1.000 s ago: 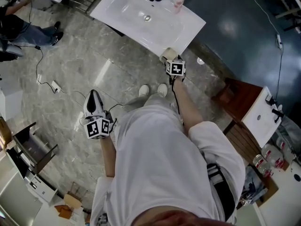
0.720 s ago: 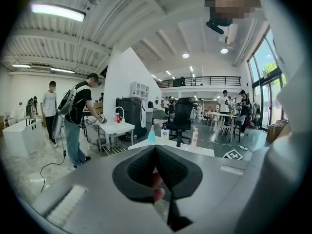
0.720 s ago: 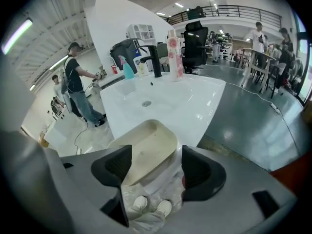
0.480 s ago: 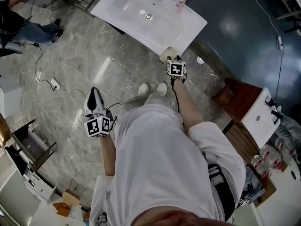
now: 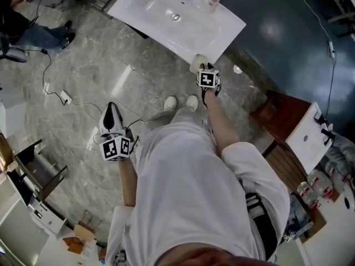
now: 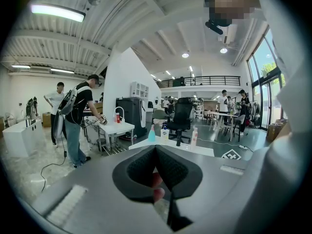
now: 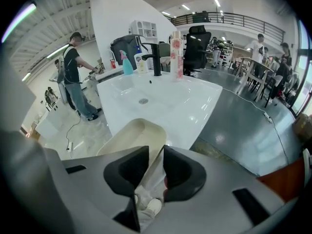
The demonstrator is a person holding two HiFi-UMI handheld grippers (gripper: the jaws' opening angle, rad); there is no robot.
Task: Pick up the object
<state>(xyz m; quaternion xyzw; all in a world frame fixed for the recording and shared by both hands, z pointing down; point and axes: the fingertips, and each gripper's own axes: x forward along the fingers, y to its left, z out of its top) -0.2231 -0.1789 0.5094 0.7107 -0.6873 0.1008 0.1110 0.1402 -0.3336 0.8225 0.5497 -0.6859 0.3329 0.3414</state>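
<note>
A cream oblong dish (image 7: 127,139) sits at the near corner of the white sink table (image 5: 224,26), small in the head view as the dish (image 5: 196,61). My right gripper (image 7: 162,151) points steeply down at it; its jaws have just been closing, the dish's near rim is between them and they are pinched on it. From above, the right gripper (image 5: 201,68) is at that table corner. My left gripper (image 5: 111,106) hangs over the marble floor, far from the dish. In its own view the left gripper (image 6: 156,149) is shut with nothing in it.
On the table's far side stand a black tap (image 7: 156,57), a pink bottle (image 7: 176,57) and a blue spray bottle (image 7: 127,62). A wooden cabinet (image 5: 285,148) stands to the right. A cable and power strip (image 5: 65,98) lie on the floor; a person (image 5: 25,35) is at upper left.
Almost nothing moves in the head view: the right gripper stays at the dish by the table corner and the left gripper hangs where it was.
</note>
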